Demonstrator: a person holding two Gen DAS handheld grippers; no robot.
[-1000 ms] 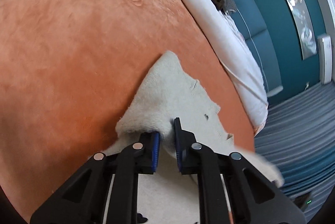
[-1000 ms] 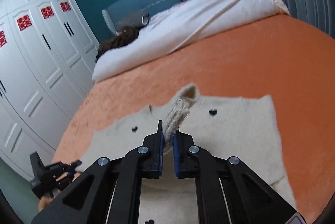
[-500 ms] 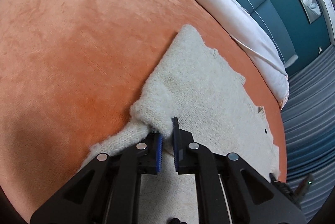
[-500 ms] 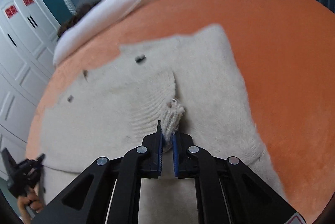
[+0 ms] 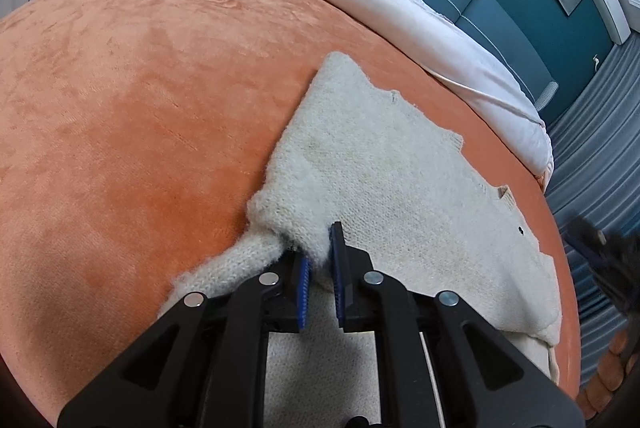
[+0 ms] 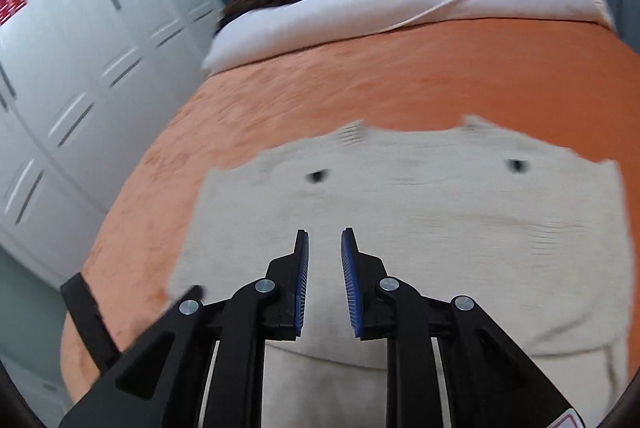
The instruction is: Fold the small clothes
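A small cream knit cardigan (image 5: 400, 188) with dark buttons lies folded on the orange bedspread (image 5: 140, 108). My left gripper (image 5: 320, 252) is shut on a bunched fold of the cardigan at its near left edge and holds it just above the bed. In the right wrist view the cardigan (image 6: 440, 208) lies flat, two dark buttons showing. My right gripper (image 6: 325, 248) is open and empty, just above the cardigan's near part. The picture there is blurred by motion.
A white duvet (image 5: 420, 20) and dark clothes lie at the head of the bed, against a teal headboard (image 5: 500, 8). White wardrobes (image 6: 80, 68) stand at the left of the bed. The other gripper shows at each view's edge (image 5: 608, 256).
My right gripper has let go of the cardigan fold and opened, and it has drawn back. My left gripper stays shut on its fold, having carried it over and lowered it.
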